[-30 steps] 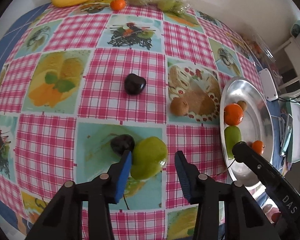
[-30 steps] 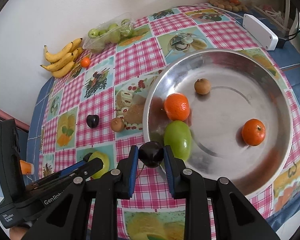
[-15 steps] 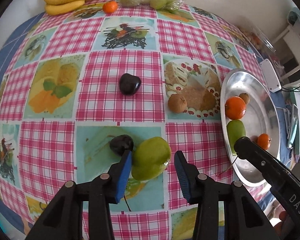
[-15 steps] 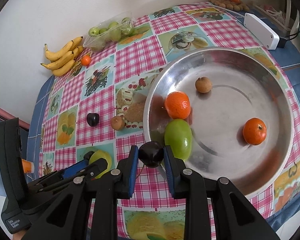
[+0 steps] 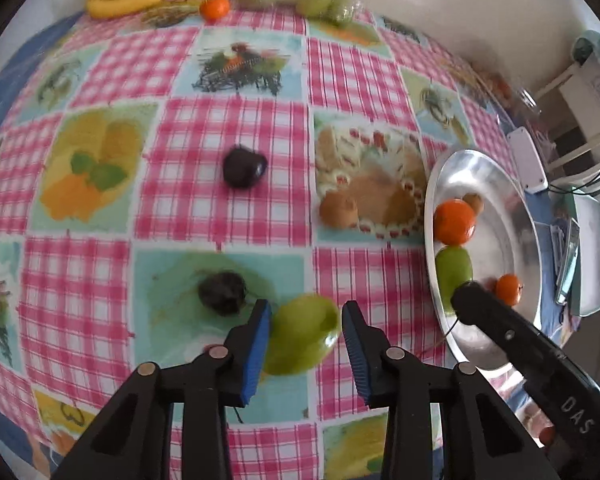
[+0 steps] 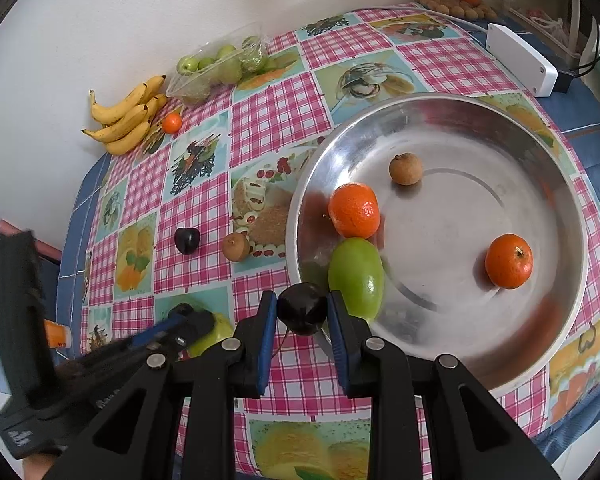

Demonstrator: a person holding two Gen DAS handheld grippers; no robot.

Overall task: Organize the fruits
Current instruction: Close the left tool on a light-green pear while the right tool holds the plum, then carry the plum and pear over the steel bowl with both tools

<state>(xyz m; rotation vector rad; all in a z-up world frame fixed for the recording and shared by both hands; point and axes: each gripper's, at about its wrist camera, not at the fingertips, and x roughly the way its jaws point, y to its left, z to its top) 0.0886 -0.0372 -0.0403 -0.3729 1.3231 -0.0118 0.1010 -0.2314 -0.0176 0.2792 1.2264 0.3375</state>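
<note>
My left gripper (image 5: 305, 322) is open, its jaws on either side of a green mango (image 5: 304, 334) lying on the tablecloth, with a dark plum (image 5: 222, 293) just left of it. My right gripper (image 6: 302, 314) is shut on a dark plum (image 6: 302, 313), held at the near-left rim of the steel bowl (image 6: 540, 360). The bowl holds a green mango (image 6: 356, 278), two oranges (image 6: 355, 210) (image 6: 508, 261) and a brown longan (image 6: 405, 168). Another plum (image 5: 244, 167) and a longan (image 5: 337, 210) lie on the cloth.
Bananas (image 6: 126, 120), a small orange (image 6: 171, 122) and a bag of green fruit (image 6: 224, 66) lie along the far wall. A white box (image 6: 520, 58) and a packet of longans (image 6: 456, 4) are beyond the bowl. The table edge runs left of the cloth.
My left gripper has moved forward so the green mango now sits between its open jaws. The right gripper still holds its plum by the bowl's rim.
</note>
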